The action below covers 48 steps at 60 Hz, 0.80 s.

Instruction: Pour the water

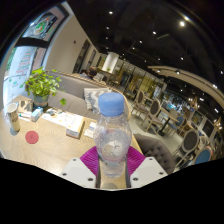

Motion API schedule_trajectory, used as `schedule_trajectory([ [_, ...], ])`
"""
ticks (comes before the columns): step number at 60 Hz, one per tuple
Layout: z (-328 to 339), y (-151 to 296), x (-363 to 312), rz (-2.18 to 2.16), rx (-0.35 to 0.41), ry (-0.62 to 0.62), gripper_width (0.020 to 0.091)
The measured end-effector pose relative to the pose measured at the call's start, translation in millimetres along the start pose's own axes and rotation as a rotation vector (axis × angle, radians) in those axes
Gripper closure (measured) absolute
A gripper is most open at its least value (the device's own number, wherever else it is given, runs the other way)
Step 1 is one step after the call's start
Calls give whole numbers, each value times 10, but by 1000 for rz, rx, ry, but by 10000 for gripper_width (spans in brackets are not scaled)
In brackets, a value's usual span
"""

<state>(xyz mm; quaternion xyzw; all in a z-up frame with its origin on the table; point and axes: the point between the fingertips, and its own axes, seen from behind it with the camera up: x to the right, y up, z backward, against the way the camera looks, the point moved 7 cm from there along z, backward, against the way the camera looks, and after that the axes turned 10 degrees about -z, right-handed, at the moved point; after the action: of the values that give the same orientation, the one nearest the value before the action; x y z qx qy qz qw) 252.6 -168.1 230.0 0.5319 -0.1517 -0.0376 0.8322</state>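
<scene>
A clear plastic water bottle [113,135] with a blue cap [111,104] stands upright between my fingers, lifted above the table. My gripper [112,168] is shut on the water bottle: both magenta pads [90,158] press against its lower body from left and right. The bottle hides what lies straight ahead of the fingers. A light-coloured cup [13,116] stands at the far left of the wooden table [50,140].
On the table lie a pink round coaster [31,137], a small potted item [38,113] and a pale flat box [74,125]. A leafy green plant [42,86] stands behind the table. Chairs and tables of a café fill the right side.
</scene>
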Motion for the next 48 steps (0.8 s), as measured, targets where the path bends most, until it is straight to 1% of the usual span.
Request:
schedule_trajectory([
  [5,29,405,-315,141,48,-50,770],
  [12,121,917,-919,359,103,-123,770],
  [17,120,1187,-1384,520,141,-149,768],
  [23,79,1379,-2005,707,178,-154,771],
  [30,5,1442,-2663,969,222,-180,773],
  [36,-114,1383,-3146,1176,249,-196,773],
  [48,-333,1037,-3719,1560,251,-223,773],
])
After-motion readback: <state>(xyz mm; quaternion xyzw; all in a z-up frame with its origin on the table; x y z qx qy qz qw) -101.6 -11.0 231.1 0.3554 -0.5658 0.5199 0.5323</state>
